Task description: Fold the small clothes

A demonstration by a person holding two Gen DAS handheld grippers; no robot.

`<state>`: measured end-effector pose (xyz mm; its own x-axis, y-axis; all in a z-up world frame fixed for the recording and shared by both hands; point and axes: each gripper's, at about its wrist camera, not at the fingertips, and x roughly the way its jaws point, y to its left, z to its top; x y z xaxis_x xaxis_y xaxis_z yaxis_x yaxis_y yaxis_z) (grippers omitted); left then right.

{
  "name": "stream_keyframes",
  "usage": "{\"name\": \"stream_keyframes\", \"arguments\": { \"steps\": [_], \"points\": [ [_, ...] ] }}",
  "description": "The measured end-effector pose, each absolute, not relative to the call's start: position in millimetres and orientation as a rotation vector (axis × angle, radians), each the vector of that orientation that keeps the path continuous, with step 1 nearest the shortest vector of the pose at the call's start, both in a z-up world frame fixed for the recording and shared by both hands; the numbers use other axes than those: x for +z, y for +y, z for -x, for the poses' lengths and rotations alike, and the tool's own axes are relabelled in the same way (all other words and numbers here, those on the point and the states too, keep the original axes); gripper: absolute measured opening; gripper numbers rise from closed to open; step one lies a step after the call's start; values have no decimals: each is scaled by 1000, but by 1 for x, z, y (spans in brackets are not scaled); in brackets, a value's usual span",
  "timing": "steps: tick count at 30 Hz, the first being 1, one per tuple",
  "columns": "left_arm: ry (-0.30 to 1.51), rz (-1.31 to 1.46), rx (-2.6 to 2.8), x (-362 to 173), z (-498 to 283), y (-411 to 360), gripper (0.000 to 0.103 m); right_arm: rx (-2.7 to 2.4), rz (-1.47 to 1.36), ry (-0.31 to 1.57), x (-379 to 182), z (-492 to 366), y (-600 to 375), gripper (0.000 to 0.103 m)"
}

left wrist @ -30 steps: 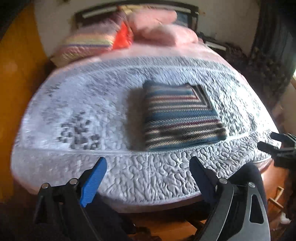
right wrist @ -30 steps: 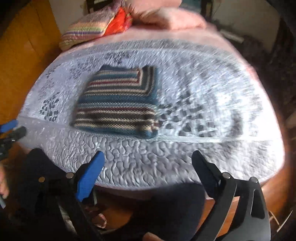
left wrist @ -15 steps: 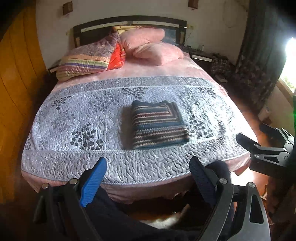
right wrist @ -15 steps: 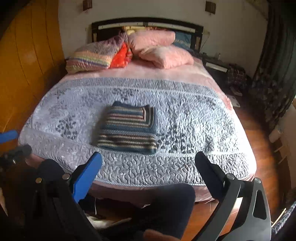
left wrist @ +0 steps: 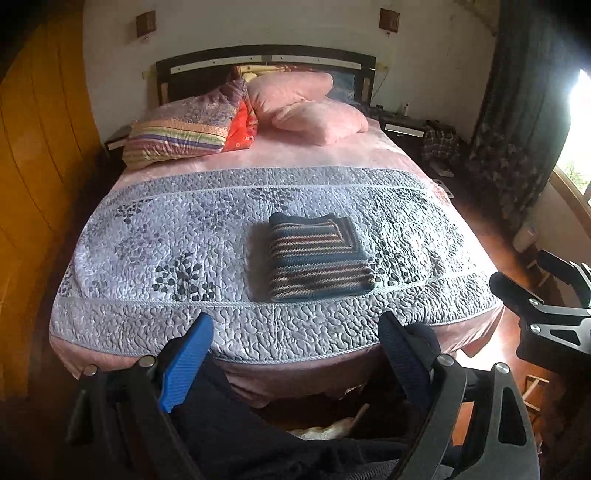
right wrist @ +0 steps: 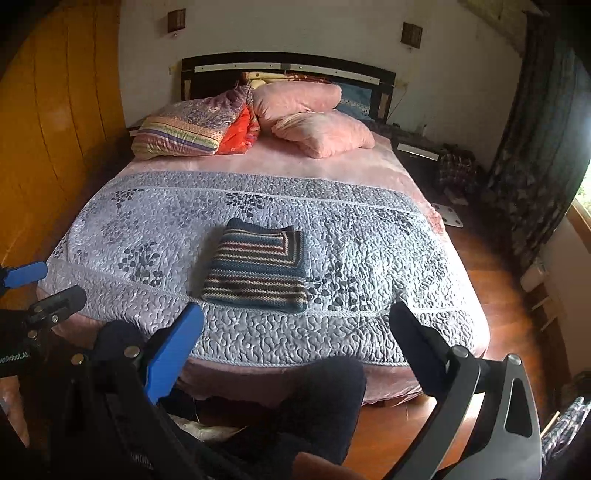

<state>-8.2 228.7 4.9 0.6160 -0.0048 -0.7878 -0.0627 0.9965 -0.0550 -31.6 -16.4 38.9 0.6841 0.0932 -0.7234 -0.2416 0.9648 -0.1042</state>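
Lying flat on quilted grey bedspread (left wrist: 155, 236): folded striped knit garment (left wrist: 314, 262); left gripper (left wrist: 295, 339), right gripper (right wrist: 295, 332) gaping, empty.

Bedroom in a private home.
Double bed (left wrist: 110, 236) with dark headboard (left wrist: 266, 61) against a white wall; grey quilted bedspread (left wrist: 177, 236) over a pink sheet; pink pillows (left wrist: 317, 118) and a striped patterned cushion (left wrist: 177, 134) at the head; low bedside tables (left wrist: 402, 129) on either side; two small wall fittings (left wrist: 388, 20) above; yellow wooden panelling (left wrist: 33, 155) to one side; dark patterned curtain (left wrist: 517, 122) beside a bright window; polished wooden floor (right wrist: 491, 295).
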Motion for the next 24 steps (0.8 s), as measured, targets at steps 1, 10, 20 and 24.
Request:
{"name": "stream_keyframes", "arguments": {
  "steps": [1, 10, 20, 24],
  "points": [
    [910, 78, 34, 4, 7, 230, 91, 186, 197, 801, 39, 31, -15, 100],
    [930, 77, 39, 0, -7, 230, 91, 175, 213, 819, 35, 15, -6, 100],
    [957, 81, 50, -7, -20, 231, 91, 179, 207, 834, 30, 3, -1, 100],
    [963, 83, 50, -9, -22, 232, 91, 179, 206, 835, 30, 3, -2, 100]
  ]
}}
